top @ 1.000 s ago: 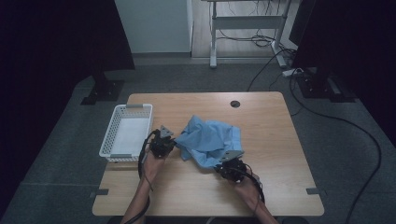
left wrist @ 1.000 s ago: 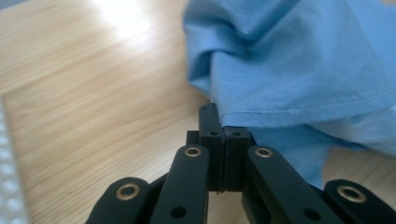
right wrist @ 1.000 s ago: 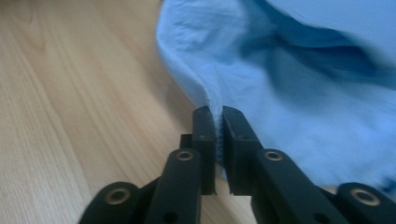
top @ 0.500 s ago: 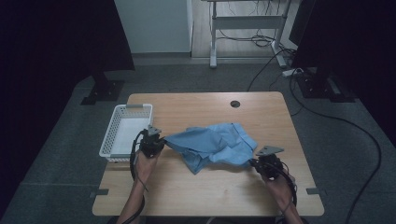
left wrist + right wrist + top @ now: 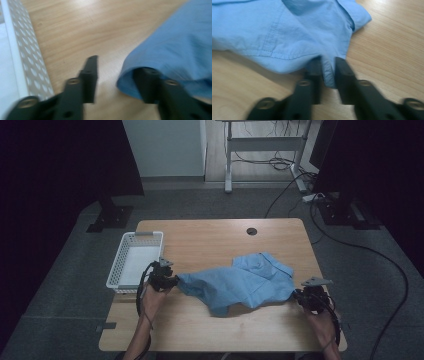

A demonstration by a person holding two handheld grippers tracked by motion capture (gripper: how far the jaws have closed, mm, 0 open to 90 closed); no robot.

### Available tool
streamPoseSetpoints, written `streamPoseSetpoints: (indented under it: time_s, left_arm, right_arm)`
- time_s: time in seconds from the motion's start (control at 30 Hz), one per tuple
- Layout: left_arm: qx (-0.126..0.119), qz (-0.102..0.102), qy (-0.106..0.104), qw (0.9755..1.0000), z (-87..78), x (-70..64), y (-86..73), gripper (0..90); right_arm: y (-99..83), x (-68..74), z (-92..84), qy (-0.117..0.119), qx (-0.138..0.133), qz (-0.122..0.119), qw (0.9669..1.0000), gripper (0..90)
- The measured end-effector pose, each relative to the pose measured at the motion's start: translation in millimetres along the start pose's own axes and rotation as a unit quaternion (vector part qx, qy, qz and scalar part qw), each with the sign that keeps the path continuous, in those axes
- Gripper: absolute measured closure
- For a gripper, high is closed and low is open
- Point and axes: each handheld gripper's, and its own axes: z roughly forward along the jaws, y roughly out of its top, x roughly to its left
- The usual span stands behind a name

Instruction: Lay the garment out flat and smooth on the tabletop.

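From above, my blue shirt (image 5: pixel 240 282) lies stretched across the middle of the wooden table (image 5: pixel 210 240), pulled out sideways between my two hands. My left gripper (image 5: pixel 165 281) sits at the shirt's left end, just beside the white basket (image 5: pixel 131 261) that stands at the table's left edge. My right gripper (image 5: pixel 302 297) is at the shirt's right end, near the right side of the table, with its grey plate on top. A small dark round hole (image 5: pixel 251 231) shows in the tabletop at the far side. Beyond the table there is grey floor with cables and the legs of a desk.

Along my left gripper (image 5: pixel 118 72), the jaws stand spread apart. The right-hand jaw is tucked into the folded edge of the shirt (image 5: pixel 180 47), with cloth draped over its tip; the left-hand jaw stands free over bare table (image 5: pixel 75 30) with a clear gap between the two. The perforated wall of the basket (image 5: pixel 27 62) runs along the left side. The picture is blurred.

Along my right gripper (image 5: pixel 327 72), the jaws are pressed nearly together and pinch a narrow fold of the shirt (image 5: pixel 282 32) at its hem, where a stitched seam runs. The rest of the cloth spreads away over the table (image 5: pixel 392 55).
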Motion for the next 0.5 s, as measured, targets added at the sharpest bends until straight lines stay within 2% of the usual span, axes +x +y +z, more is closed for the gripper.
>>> streamPoseSetpoints:
  time_s: [0.03, 0.07, 0.1, 0.13, 0.23, 0.3, 0.33, 0.4, 0.5]
  left_arm:
    - [0.000, 0.000, 0.000, 1.0000, 0.0, 0.0, 0.0, 46.6]
    - [-0.001, 0.012, -0.006, 0.9999, -6.4, -1.9, -1.4, 46.6]
    - [0.005, 0.024, -0.008, 0.9997, -15.2, -5.1, -3.6, 41.7]
    - [0.005, 0.032, -0.014, 0.9994, -19.8, -8.4, -5.2, 39.8]
    - [0.000, 0.061, -0.050, 0.9969, -31.3, -23.2, -10.3, 34.4]
    - [-0.007, 0.081, -0.082, 0.9933, -36.4, -34.6, -14.0, 31.5]
    - [-0.014, 0.083, -0.103, 0.9911, -36.9, -40.5, -15.7, 29.6]
    - [-0.021, 0.093, -0.143, 0.9851, -32.7, -54.9, -18.4, 28.1]
    - [-0.015, 0.126, -0.175, 0.9764, -19.6, -79.9, -19.7, 25.5]
  right_arm:
    - [0.0, 0.0, 0.0, 0.000, 0.000, 0.000, 1.0000, 66.9]
    - [-0.3, 1.1, -1.7, 0.010, 0.000, -0.005, 0.9999, 61.0]
    - [-1.8, 5.4, -5.2, 0.022, 0.000, -0.018, 0.9996, 53.4]
    - [-2.5, 7.4, -6.4, 0.024, -0.004, -0.021, 0.9995, 50.9]
    - [-4.6, 15.9, -8.4, 0.043, -0.011, -0.032, 0.9985, 45.2]
    - [-5.4, 21.0, -7.9, 0.052, -0.014, -0.038, 0.9978, 44.1]
    - [-5.5, 22.7, -7.2, 0.058, -0.016, -0.041, 0.9973, 44.2]
    - [-4.8, 25.4, -4.2, 0.067, -0.017, -0.047, 0.9965, 45.8]
    - [-2.7, 30.1, 1.5, 0.070, -0.013, -0.056, 0.9959, 52.3]
